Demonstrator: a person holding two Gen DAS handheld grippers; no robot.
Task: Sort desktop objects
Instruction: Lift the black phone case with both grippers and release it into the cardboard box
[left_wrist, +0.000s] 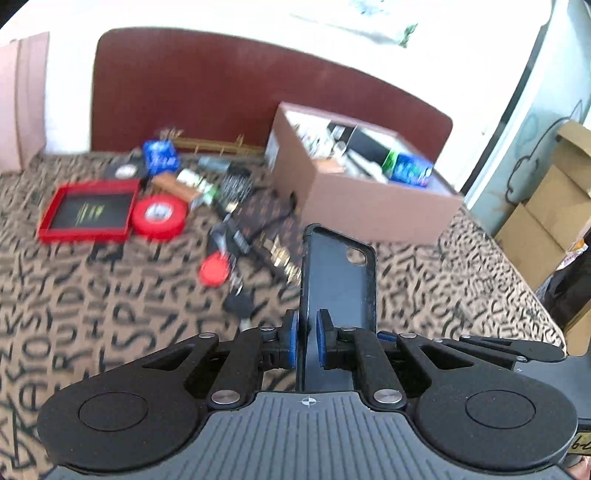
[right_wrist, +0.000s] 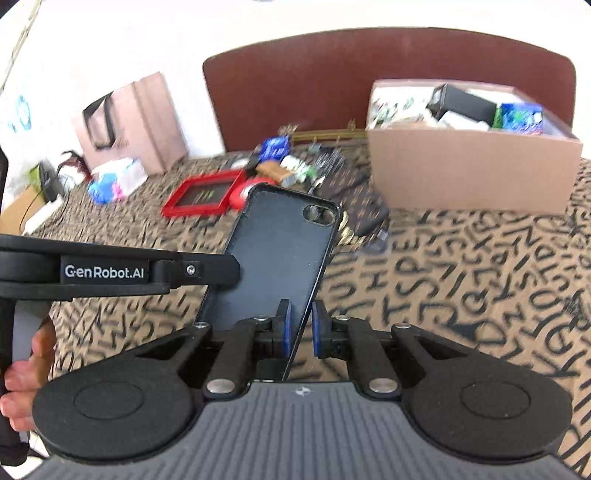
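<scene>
You are working over a table draped in tan cloth (left_wrist: 110, 314) printed with black lettering, with a rounded maroon chair back (left_wrist: 221, 92) behind it. A rectangular cardboard box (left_wrist: 369, 210) with matte brown walls is sitting on the cloth, already holding a blue packet and other items too blurred to name. A red square tray (left_wrist: 88, 214) is lying near a glossy red tape roll (left_wrist: 159, 218), with a small red disc (left_wrist: 214, 271) nearer you.

You are holding a dark, smooth-backed phone case (right_wrist: 280, 251) with a rounded camera cutout up off the cloth. Your left gripper (left_wrist: 309, 341) is pinching its edge between blue pads. Your right gripper (right_wrist: 301, 328) is straddling the opposite edge, but I cannot tell whether its pads are pressing it.
</scene>
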